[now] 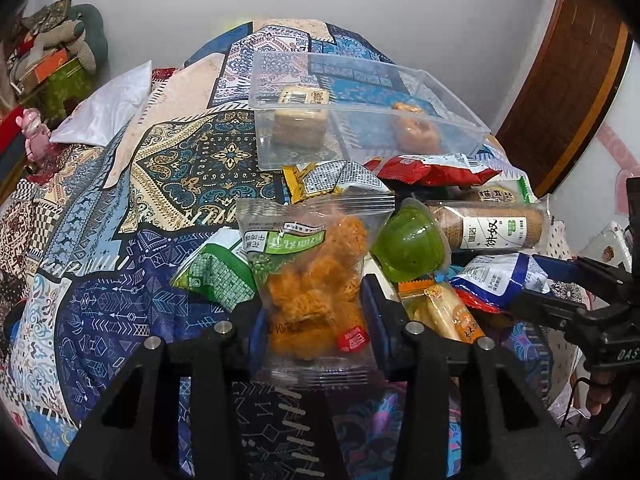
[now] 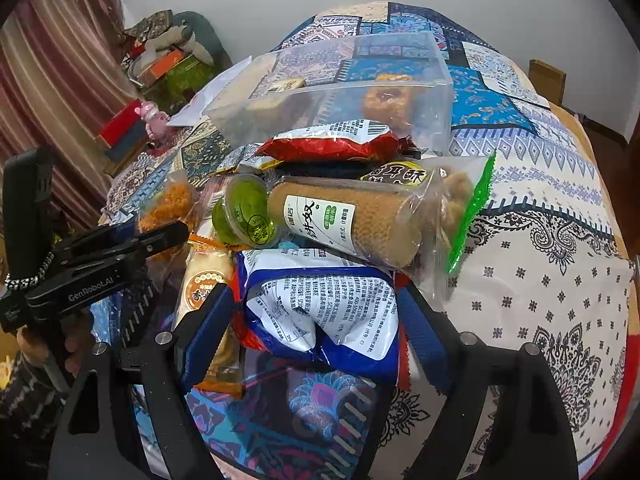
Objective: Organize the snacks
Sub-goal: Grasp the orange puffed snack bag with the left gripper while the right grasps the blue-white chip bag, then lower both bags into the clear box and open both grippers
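Snack pile on a patchwork-covered tabletop (image 1: 168, 168), located relative to the clear plastic bin (image 1: 360, 120). The bin stands at the far edge of the pile and holds two wrapped pastries. Left hand-held gripper (image 1: 316, 312): pads pressed onto a clear bag of orange fried pieces (image 1: 316, 276), well on the near side of the bin. Right hand-held gripper (image 2: 320, 320): fingers spread, one on each side of a blue-and-white packet (image 2: 320, 312) (contact with the pads cannot be told). Between packet and bin lie a biscuit roll (image 2: 352, 220), a green jelly cup (image 2: 248, 216) and a red packet (image 2: 332, 144).
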Demonstrator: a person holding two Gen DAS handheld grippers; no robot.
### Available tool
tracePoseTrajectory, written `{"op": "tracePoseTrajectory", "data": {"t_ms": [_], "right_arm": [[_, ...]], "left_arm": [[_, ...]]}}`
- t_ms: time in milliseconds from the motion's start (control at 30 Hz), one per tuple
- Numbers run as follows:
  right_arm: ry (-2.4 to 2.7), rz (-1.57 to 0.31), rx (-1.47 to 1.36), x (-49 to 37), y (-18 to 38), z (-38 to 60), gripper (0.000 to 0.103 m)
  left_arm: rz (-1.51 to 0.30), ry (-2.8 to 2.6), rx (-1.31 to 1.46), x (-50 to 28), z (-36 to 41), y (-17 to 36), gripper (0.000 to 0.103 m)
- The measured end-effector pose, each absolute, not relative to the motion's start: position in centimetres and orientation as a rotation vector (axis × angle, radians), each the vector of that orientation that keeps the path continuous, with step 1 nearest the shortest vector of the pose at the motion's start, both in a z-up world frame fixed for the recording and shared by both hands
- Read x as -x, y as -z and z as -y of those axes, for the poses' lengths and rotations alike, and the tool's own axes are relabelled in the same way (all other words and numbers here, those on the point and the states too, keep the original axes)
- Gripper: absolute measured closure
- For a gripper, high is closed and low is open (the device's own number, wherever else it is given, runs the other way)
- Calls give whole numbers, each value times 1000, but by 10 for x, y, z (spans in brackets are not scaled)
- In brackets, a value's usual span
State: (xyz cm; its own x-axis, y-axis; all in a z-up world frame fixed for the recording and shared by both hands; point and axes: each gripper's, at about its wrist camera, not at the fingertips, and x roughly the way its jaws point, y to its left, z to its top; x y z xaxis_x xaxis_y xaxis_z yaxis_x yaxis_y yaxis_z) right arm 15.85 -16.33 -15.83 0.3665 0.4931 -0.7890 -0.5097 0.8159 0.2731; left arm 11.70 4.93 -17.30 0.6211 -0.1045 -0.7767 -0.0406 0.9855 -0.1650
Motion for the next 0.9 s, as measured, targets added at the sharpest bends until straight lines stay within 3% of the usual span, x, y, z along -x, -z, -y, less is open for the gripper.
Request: {"op": "tracePoseTrajectory", "data": {"t_ms": [467,600,767,833,900], "right_arm": [[-669,-1059,-43,-162,167,167,23],[-687,-1048,-61,-161,166,168,35],[-680,-1027,-58,-156,161,168,41],[-679,-1018,-54,-151,157,169,51],[-697,-1019,-60,-148,153,171,51]], "left_arm": [[-859,38,159,-92,-49,155,63],[-848,41,152,-87,-46,150,63],[-820,40,139,-82,-44,139,63],[-809,42,139,-79,-43,134,63],[-799,41,137,-78,-42,130,63]]}}
